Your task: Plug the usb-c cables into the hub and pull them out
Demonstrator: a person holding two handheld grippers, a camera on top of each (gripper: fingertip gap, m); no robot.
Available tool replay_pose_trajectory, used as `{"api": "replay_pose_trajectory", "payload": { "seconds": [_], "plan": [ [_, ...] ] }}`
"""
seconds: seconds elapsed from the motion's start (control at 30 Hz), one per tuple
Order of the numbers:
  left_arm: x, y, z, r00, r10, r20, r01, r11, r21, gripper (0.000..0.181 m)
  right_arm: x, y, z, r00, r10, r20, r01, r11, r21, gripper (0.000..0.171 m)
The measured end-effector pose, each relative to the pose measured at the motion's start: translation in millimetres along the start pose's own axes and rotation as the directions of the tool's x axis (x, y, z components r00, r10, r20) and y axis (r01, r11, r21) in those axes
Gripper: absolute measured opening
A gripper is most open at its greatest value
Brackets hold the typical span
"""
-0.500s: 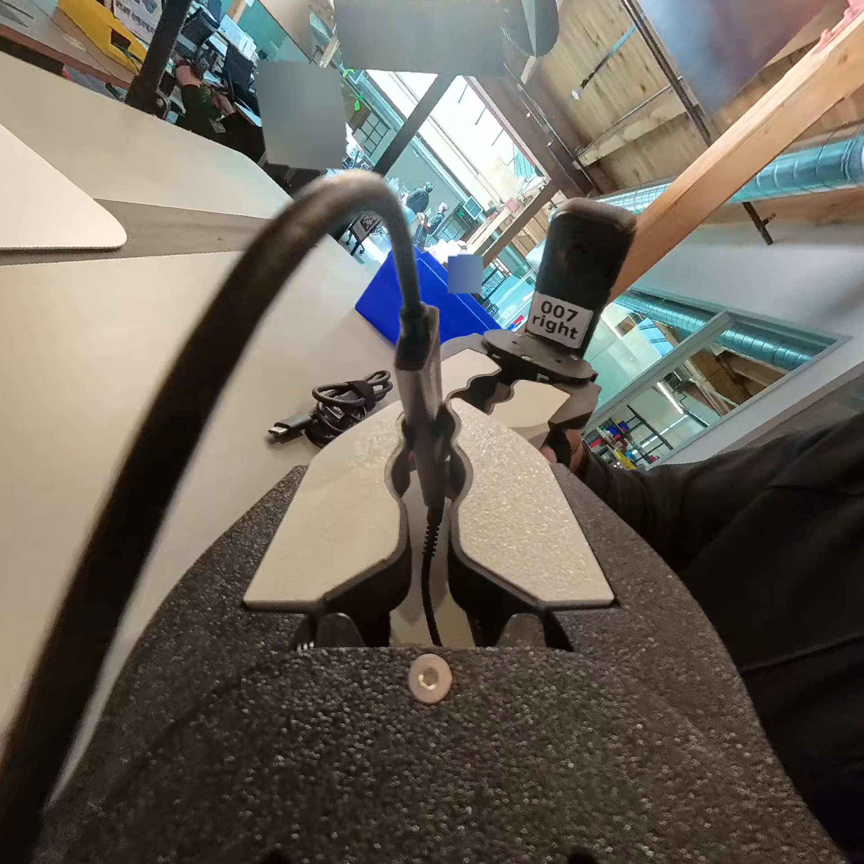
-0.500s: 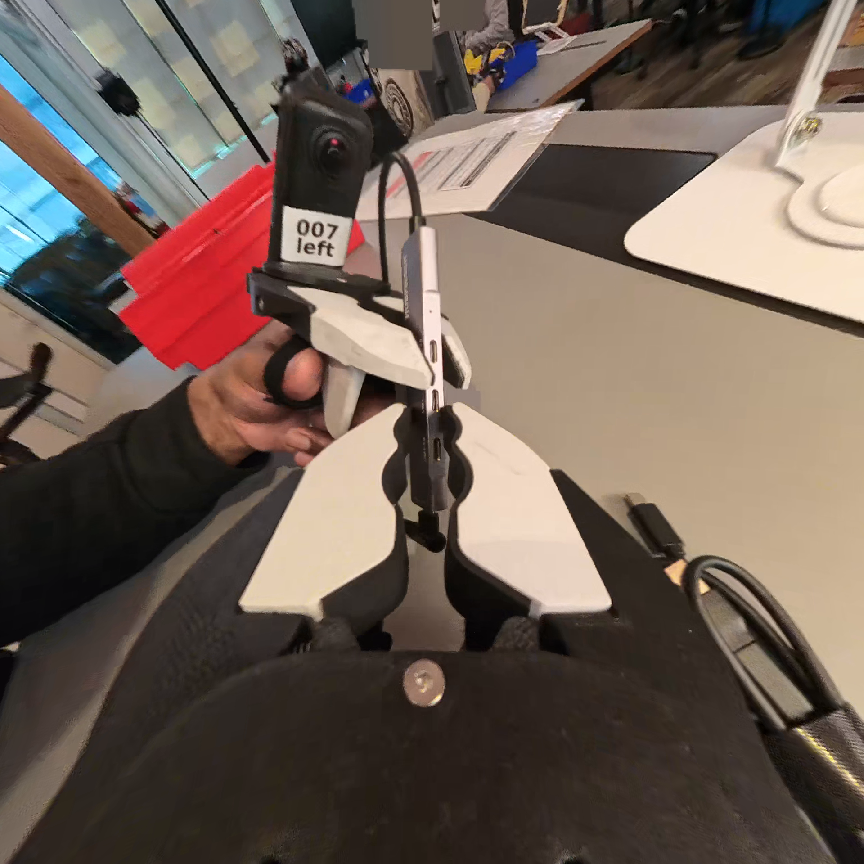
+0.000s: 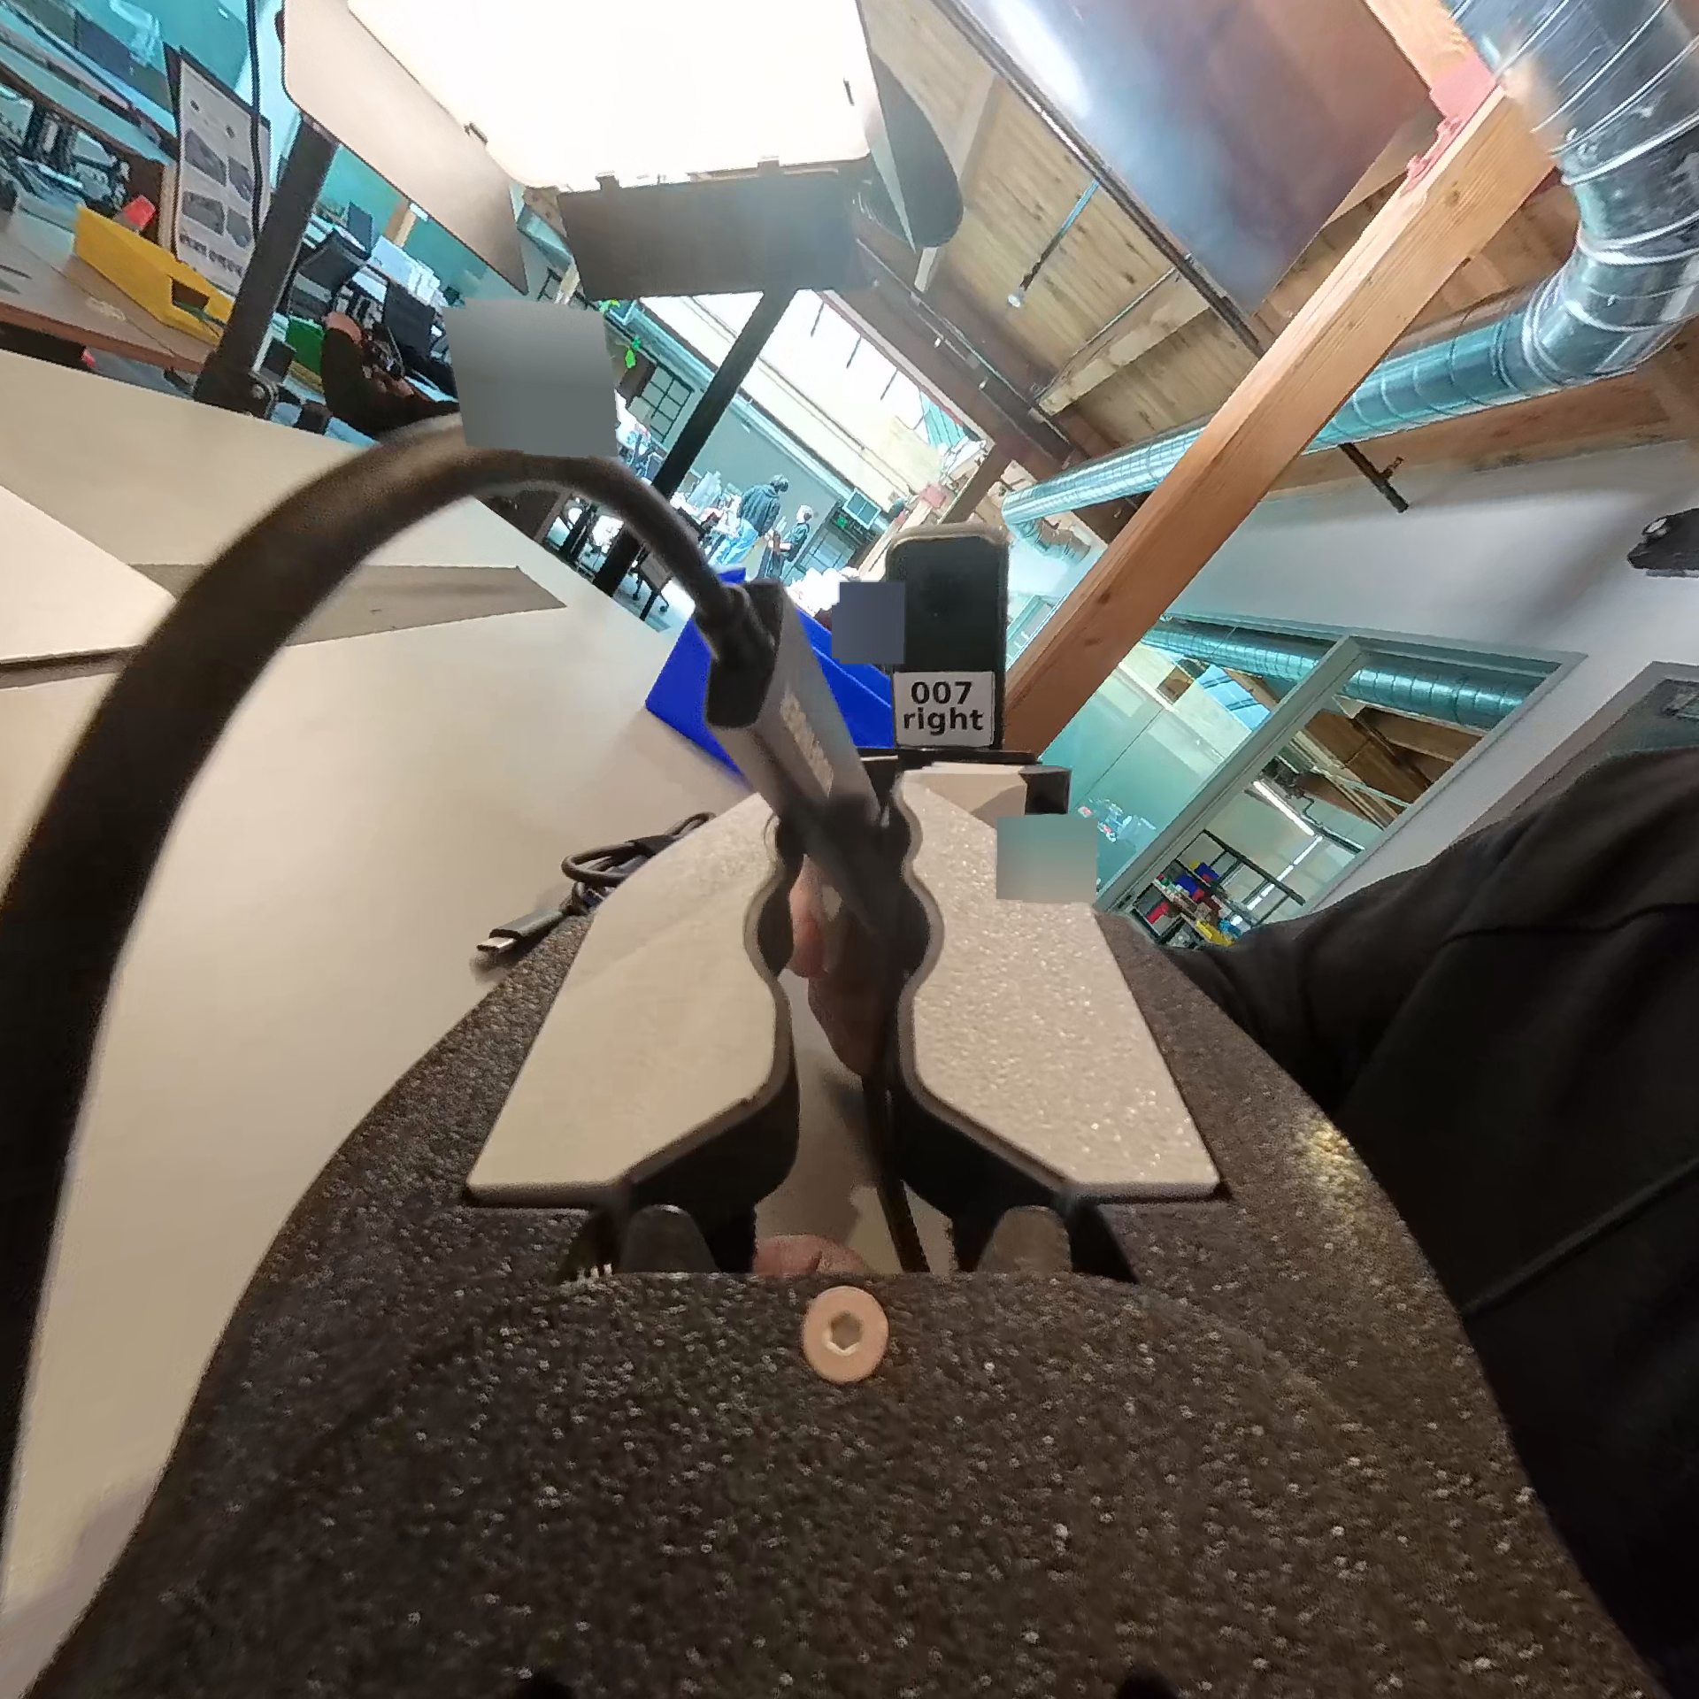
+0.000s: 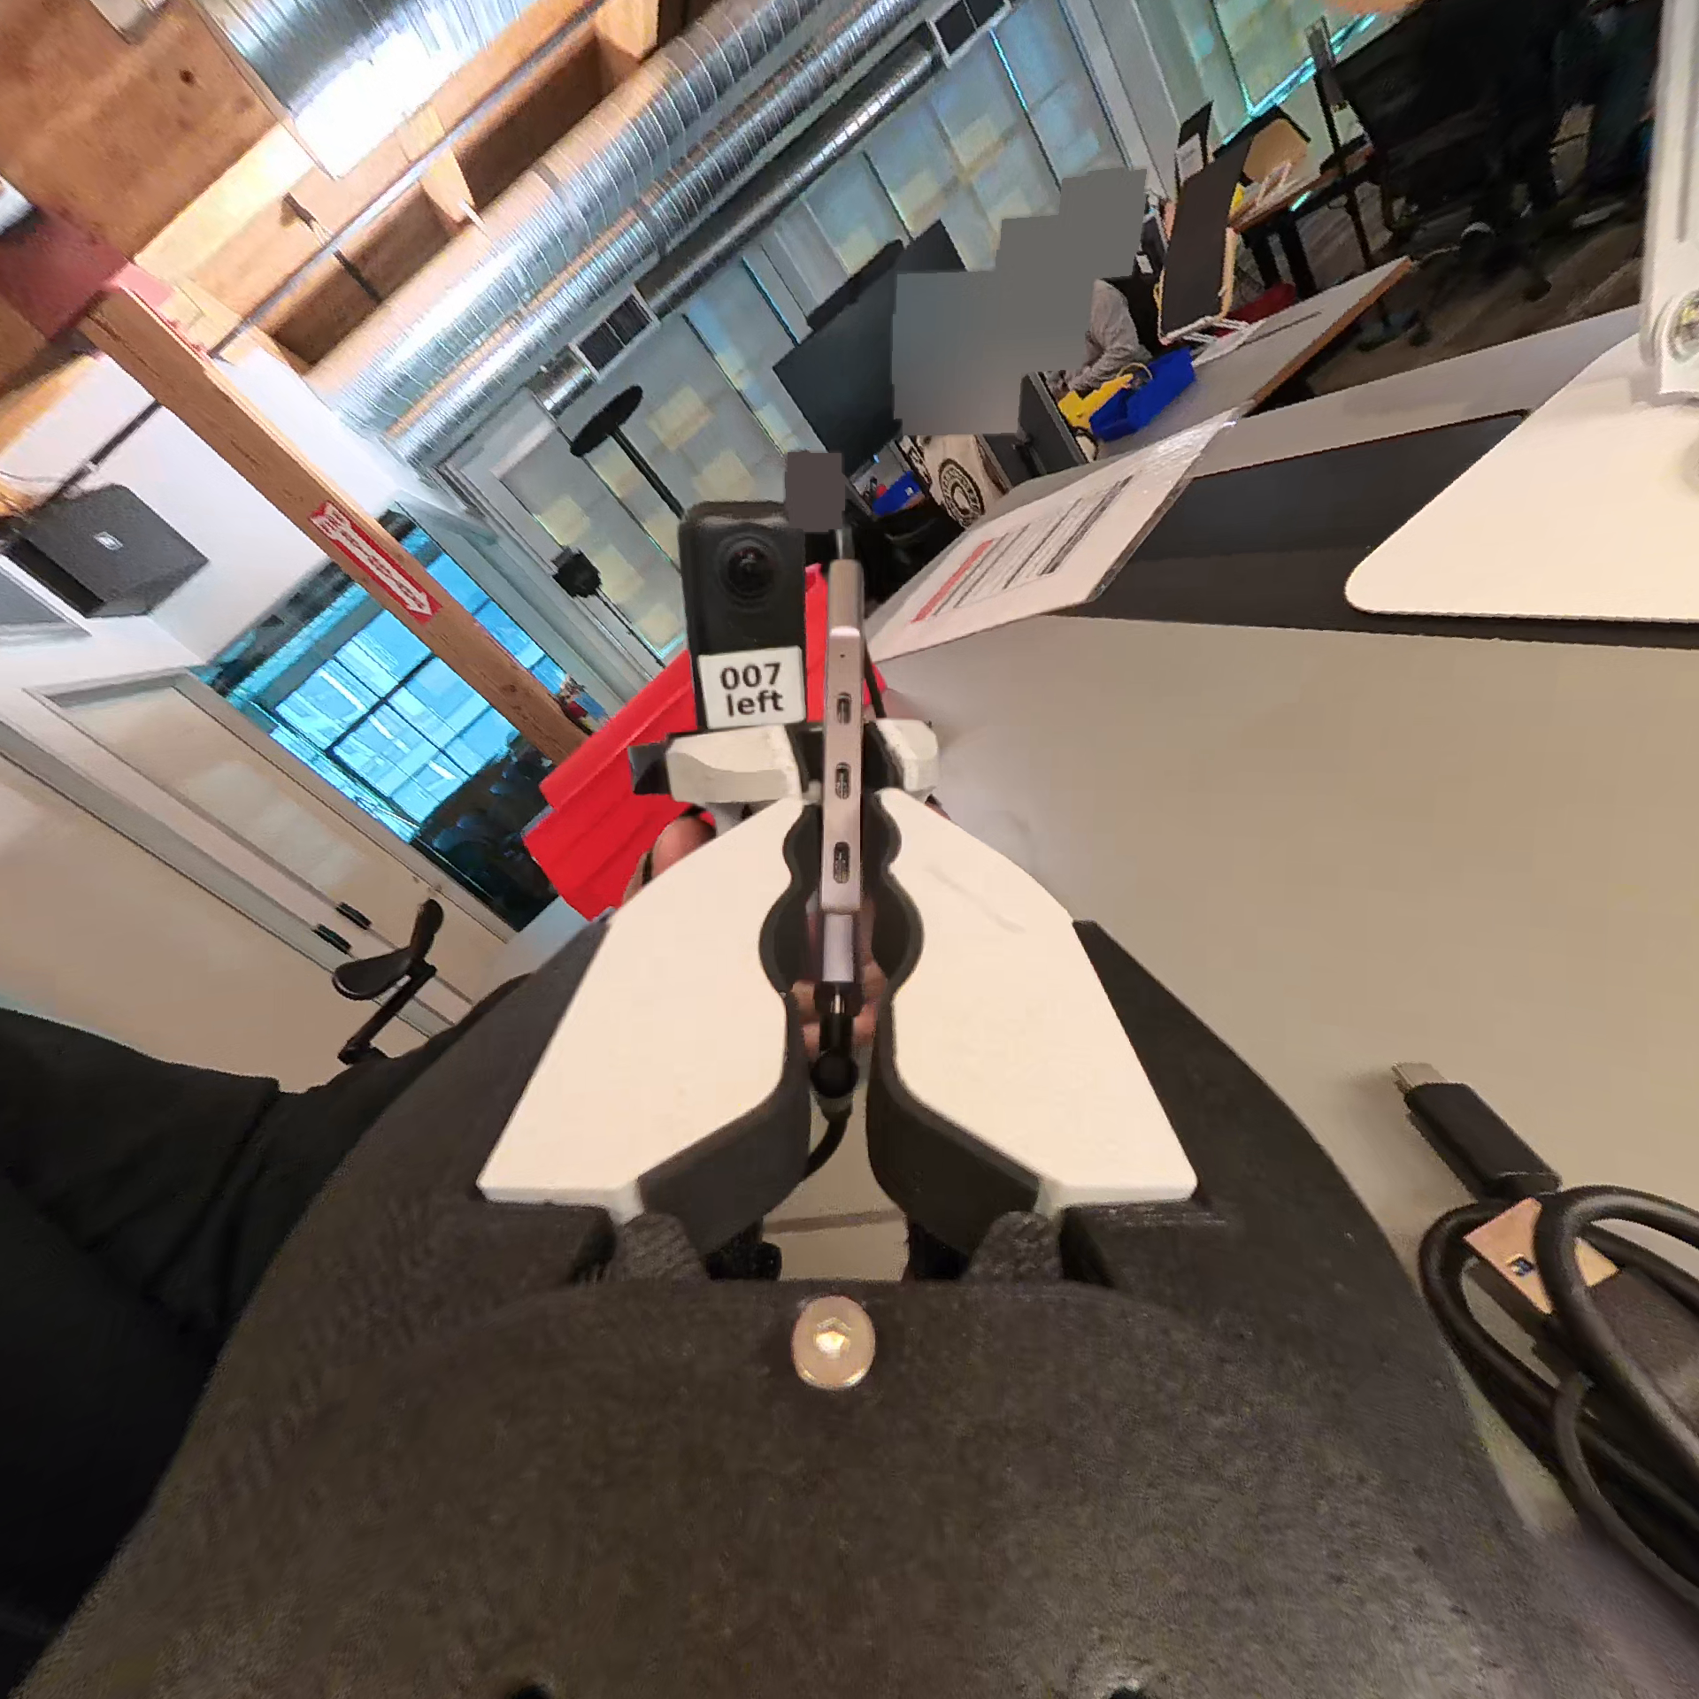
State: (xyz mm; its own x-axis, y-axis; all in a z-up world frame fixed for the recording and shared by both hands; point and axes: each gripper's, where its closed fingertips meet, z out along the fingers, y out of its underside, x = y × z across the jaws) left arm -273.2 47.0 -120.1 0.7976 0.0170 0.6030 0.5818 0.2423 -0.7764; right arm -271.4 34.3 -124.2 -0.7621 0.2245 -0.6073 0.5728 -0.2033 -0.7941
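Two handheld claws meet above a pale table [image 4: 1287, 873], both lifted clear of it and facing each other.

The left claw [image 3: 841, 855] is clenched on a slim grey hub [image 3: 804, 745], which tilts up and to the left out of its fingertips. A thick black lead [image 3: 184, 735] leaves the hub's top end and arcs over to the left edge of the view.

From the right wrist view the hub [image 4: 844, 735] stands nearly upright, showing a narrow side with three small ports in a row. The left claw [image 4: 841, 768] grips it about midway up. The right claw [image 4: 838, 906] is closed around the hub's lower end, where a silver usb-c plug [image 4: 837, 952] sits in the hub's bottom end, its thin black cable [image 4: 827, 1140] dropping back between the claw's fingers.

A second cable lies coiled on the table near the right claw [image 3: 956, 763], at its right side, its plug free: a black bundle [image 4: 1581, 1333] tied with a strap, seen again in the left wrist view as a coil [image 3: 607, 873].

A dark sleeve [image 3: 1471, 1057] reaches in from the right. A blue bin [image 3: 699, 717] and a red bin [image 4: 607, 809] sit beyond the claws.
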Motion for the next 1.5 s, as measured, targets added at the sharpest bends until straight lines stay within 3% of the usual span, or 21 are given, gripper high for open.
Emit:
{"api": "replay_pose_trajectory", "payload": {
  "seconds": [0.2, 0.3, 0.4, 0.5, 0.57, 0.77, 0.93, 1.13, 1.23, 1.37, 1.43, 1.5],
  "plan": [
    [2.4, -6.2, 2.6, 0.999, 0.047, 0.014, -0.048, 0.997, 0.053, 0.014, -3.2, -5.5, -0.9, 0.993, 0.092, 0.069, -0.096, 0.993, 0.064, 0.009],
    [2.5, -5.1, 1.5, 0.994, 0.104, 0.038, -0.105, 0.994, 0.014, 0.011, -1.5, -3.6, -1.4, 0.999, 0.026, 0.043, -0.027, 1.0, 0.013, 0.011],
    [-9.5, 2.5, -1.9, 0.987, 0.114, 0.115, -0.107, 0.992, -0.064, 0.01, 15.6, -9.1, -13.7, 0.977, -0.192, -0.094, 0.183, 0.978, -0.097, 0.014],
    [-17.4, 22.4, -4.8, 0.993, -0.037, 0.115, 0.057, 0.982, -0.18, 0.01, 55.0, -15.8, -40.5, 0.847, -0.458, -0.27, 0.382, 0.878, -0.29, 0.023],
    [-17.8, 34.8, -4.8, 0.987, -0.102, 0.121, 0.13, 0.959, -0.251, 0.01, 79.3, -11.5, -56.3, 0.753, -0.576, -0.32, 0.425, 0.795, -0.432, 0.025],
    [-26.4, 71.6, 0.1, 0.973, -0.101, 0.208, 0.186, 0.876, -0.445, 0.01, 100.8, 11.7, -53.2, 0.699, -0.675, -0.236, 0.431, 0.661, -0.614, 0.029],
    [-29.1, 72.4, -0.6, 0.967, -0.129, 0.22, 0.217, 0.87, -0.443, 0.011, 120.5, 43.7, -55.5, 0.734, -0.654, -0.181, 0.285, 0.539, -0.792, 0.037],
    [-34.0, 74.3, -0.9, 0.959, -0.123, 0.254, 0.229, 0.866, -0.445, 0.013, 118.4, 46.8, -54.9, 0.71, -0.681, -0.179, 0.296, 0.52, -0.801, 0.027],
    [-37.4, 71.4, -2.2, 0.954, -0.125, 0.274, 0.236, 0.875, -0.423, 0.013, 117.6, 44.6, -52.4, 0.617, -0.773, -0.147, 0.373, 0.452, -0.81, 0.01],
    [-37.9, 67.5, -3.9, 0.952, -0.14, 0.272, 0.244, 0.884, -0.398, 0.012, 109.1, 44.6, -44.4, 0.436, -0.897, -0.067, 0.528, 0.315, -0.789, 0.007],
    [-37.0, 67.3, -4.7, 0.952, -0.151, 0.267, 0.251, 0.883, -0.396, 0.011, 99.7, 43.9, -40.4, 0.304, -0.952, -0.033, 0.624, 0.225, -0.748, 0.007],
    [-34.3, 70.2, -6.0, 0.95, -0.175, 0.257, 0.271, 0.871, -0.41, 0.01, 85.8, 43.1, -37.9, 0.125, -0.992, 0.012, 0.712, 0.082, -0.698, 0.007]
  ]
}}
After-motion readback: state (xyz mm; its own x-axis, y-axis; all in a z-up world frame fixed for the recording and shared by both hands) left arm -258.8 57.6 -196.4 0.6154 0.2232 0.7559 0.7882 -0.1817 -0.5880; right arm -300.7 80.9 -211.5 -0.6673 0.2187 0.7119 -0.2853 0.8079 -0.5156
